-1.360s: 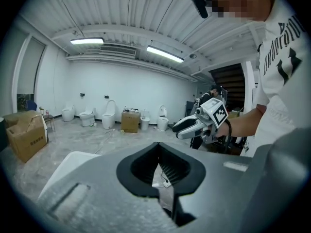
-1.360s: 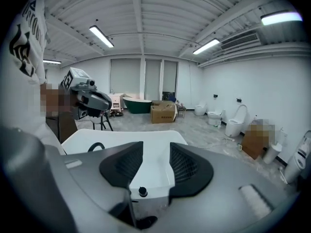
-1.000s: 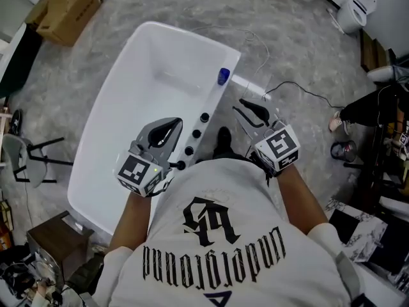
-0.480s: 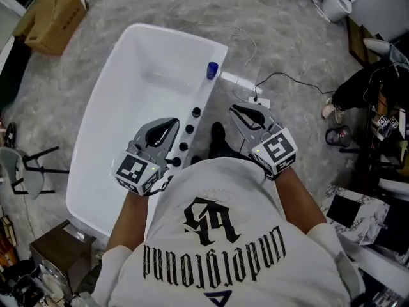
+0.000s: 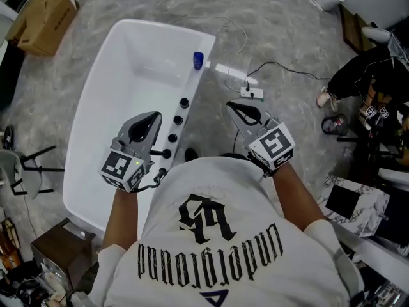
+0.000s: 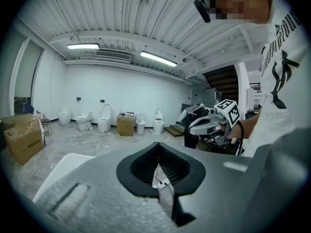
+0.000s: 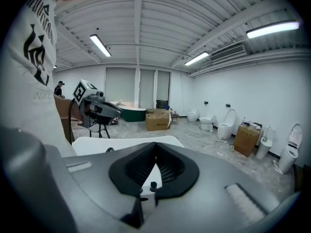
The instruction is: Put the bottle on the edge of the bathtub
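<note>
a blue bottle [image 5: 199, 60] stands upright, long axis vertical, on the far end of the white bathtub [image 5: 165, 25] rim. well short of it, the left hand-held gripper [image 5: 152, 116] has its jaws together, empty; the right hand-held gripper [image 5: 234, 105] has just closed on nothing.

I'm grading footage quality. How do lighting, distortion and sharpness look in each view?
Head view: soft, even light, white bathtub bright but not blown out, edges mildly bowed, sharp. Left gripper view: heavy fisheye with black corners, ceiling strip light glaring. Right gripper view: same fisheye, bright ceiling tube glowing, near foreground soft.
</note>
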Demonstrator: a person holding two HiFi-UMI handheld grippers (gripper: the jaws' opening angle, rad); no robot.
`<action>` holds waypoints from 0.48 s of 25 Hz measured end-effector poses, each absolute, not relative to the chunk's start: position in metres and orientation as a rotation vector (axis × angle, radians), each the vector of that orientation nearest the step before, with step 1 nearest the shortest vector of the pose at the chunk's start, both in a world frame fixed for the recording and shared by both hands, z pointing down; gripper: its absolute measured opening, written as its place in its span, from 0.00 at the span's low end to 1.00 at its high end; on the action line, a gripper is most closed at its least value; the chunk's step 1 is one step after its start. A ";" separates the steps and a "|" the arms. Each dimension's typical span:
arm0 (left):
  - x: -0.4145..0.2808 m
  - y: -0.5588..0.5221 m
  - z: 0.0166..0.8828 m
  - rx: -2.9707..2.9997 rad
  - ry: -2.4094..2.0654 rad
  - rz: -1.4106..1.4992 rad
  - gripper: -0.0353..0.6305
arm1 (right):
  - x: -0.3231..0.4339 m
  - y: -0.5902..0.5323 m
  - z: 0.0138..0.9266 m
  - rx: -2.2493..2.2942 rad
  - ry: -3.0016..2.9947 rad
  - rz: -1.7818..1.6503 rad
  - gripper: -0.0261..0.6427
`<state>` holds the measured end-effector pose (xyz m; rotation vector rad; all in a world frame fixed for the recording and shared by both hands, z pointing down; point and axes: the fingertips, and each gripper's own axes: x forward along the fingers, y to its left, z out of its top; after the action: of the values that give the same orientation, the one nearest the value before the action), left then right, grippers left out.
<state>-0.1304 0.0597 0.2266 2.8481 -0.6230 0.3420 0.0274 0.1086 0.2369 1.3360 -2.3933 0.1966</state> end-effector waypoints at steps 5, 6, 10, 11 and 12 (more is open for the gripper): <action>-0.097 0.092 0.226 2.844 -0.618 0.393 0.06 | 0.057 0.138 0.235 1.317 -2.413 0.215 0.04; -0.087 0.100 0.226 2.842 -0.616 0.390 0.06 | 0.064 0.146 0.236 1.308 -2.417 0.223 0.04; -0.041 0.140 0.227 2.838 -0.596 0.392 0.06 | 0.105 0.182 0.242 1.289 -2.422 0.258 0.04; -0.030 0.150 0.228 2.834 -0.594 0.394 0.06 | 0.114 0.192 0.243 1.285 -2.424 0.267 0.04; -0.021 0.162 0.229 2.829 -0.594 0.397 0.06 | 0.123 0.202 0.244 1.279 -2.426 0.271 0.04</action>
<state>-0.0209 0.1616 0.2285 2.8287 -0.5936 0.3974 0.1232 0.2017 0.2443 1.2793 -2.4257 0.2715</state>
